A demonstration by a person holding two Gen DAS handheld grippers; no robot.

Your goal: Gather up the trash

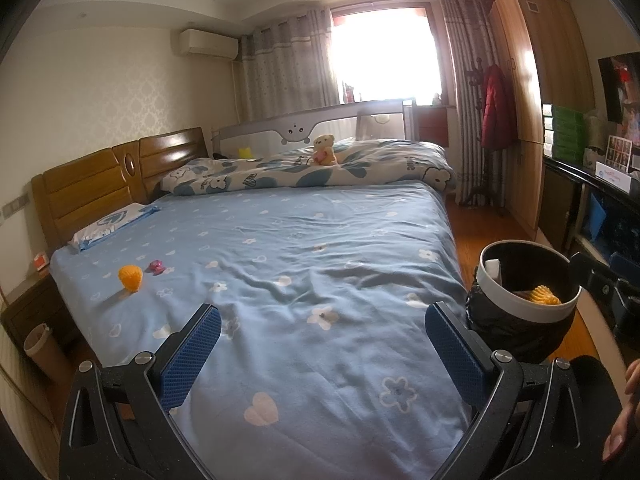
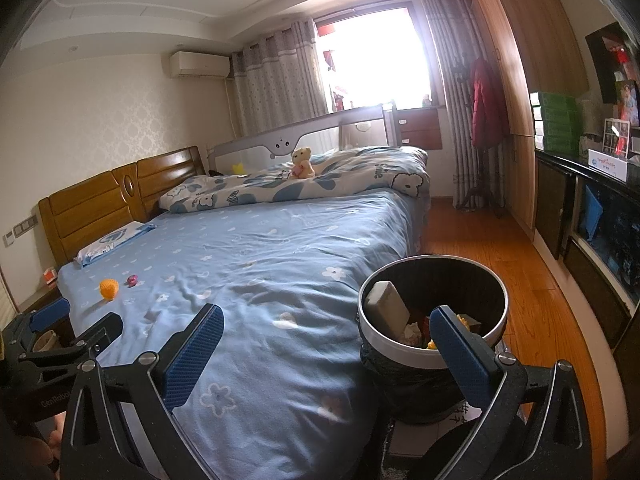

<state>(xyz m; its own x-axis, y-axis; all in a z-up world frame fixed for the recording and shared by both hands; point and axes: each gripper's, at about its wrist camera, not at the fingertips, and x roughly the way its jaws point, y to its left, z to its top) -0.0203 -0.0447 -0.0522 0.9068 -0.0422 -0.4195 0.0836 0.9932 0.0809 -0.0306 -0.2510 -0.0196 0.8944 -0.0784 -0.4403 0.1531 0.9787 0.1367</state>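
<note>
An orange foam fruit net [image 1: 131,277] [image 2: 109,288] lies on the blue bed sheet [image 1: 320,248] near the left edge, with a small pink wrapper [image 1: 156,266] [image 2: 132,279] beside it. A round bin [image 1: 528,300] [image 2: 434,320] lined with a black bag stands by the bed's right side; it holds a white block, paper and yellow scraps. My left gripper [image 1: 324,348] hovers open over the sheet, empty. My right gripper [image 2: 328,352] is open too, one finger over the bin's rim, nothing held. The left gripper [image 2: 76,320] also shows at the left edge of the right wrist view.
A folded quilt [image 1: 312,168] with a teddy bear [image 1: 325,150] lies across the far half of the bed. A wooden headboard [image 1: 92,188] and nightstand are at left. Wood floor [image 2: 500,264], a wardrobe [image 2: 516,60] and a dark cabinet [image 2: 592,220] run along the right.
</note>
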